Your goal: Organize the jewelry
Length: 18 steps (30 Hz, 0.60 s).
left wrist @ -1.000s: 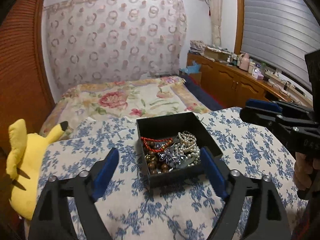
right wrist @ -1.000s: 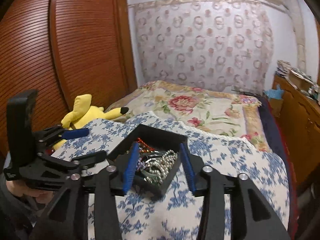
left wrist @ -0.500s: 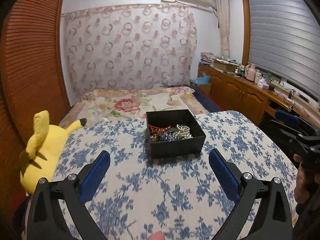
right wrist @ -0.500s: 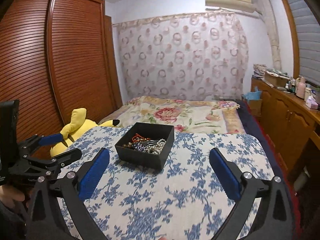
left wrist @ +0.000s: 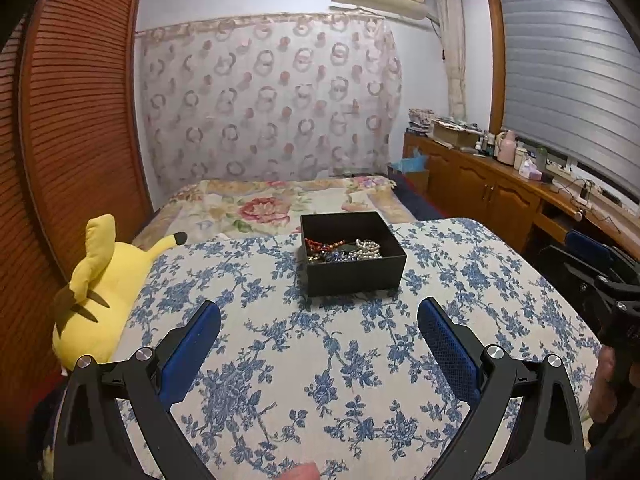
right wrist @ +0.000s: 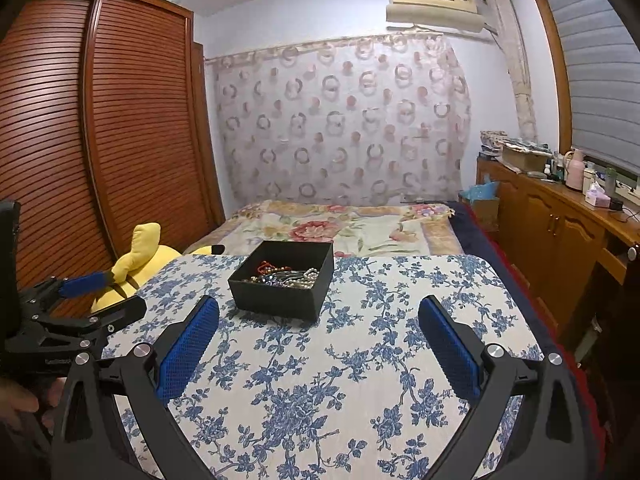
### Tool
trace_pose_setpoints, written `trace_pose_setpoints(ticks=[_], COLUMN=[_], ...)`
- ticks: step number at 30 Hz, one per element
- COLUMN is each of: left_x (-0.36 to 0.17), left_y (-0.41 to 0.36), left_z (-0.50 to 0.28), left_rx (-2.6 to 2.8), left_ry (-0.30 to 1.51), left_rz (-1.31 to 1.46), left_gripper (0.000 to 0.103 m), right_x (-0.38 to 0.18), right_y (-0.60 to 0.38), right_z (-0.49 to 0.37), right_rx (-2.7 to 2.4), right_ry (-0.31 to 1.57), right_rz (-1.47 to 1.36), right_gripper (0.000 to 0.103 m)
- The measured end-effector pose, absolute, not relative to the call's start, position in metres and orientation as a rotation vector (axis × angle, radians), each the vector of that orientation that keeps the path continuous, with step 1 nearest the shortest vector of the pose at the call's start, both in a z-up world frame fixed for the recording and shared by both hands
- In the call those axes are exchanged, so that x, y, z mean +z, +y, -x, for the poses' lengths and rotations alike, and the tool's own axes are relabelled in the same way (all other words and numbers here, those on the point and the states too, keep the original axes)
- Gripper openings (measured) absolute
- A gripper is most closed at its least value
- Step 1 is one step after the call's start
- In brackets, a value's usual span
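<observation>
yellow plush point(left wrist: 100, 280) slumped off the left edge of the worktop point(left wrist: 320, 360), which has a blue floral cloth. left hand-held gripper point(left wrist: 318, 322) spread wide, nothing in it. black open box point(left wrist: 352, 254) sits at the far middle, jewelry point(left wrist: 342, 249) tangled inside: red beads, white pearls, brownish bits. right hand-held gripper point(right wrist: 318, 320) just opened wide, also empty

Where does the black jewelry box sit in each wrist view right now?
Left wrist view: the box sits just right of centre, on the floral cloth, ahead of the open jaws.
Right wrist view: the box sits left of centre, turned corner-on, on the same cloth.
Shared landmark: the yellow plush, left of the table in both views.
</observation>
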State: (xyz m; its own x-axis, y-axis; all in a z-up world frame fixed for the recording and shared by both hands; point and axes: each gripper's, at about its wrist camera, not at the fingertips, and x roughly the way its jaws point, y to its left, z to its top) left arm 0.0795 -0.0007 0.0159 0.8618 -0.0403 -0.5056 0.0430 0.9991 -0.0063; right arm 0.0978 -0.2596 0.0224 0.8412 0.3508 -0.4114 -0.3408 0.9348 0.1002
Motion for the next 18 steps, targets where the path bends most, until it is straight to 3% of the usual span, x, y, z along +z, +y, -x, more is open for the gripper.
trace_pose_setpoints(ticks=[18], left_x=[0.0163], left_y=[0.0082], left_z=[-0.0759], left_rx=[-0.034], left_ry=[0.517], left_rz=[0.019], left_gripper=[0.095], right_x=[0.0161], right_y=[-0.2607], right_z=[-0.0920], right_rx=[0.357], right_ry=[0.446], right_rz=[-0.022], right_gripper=[0.100])
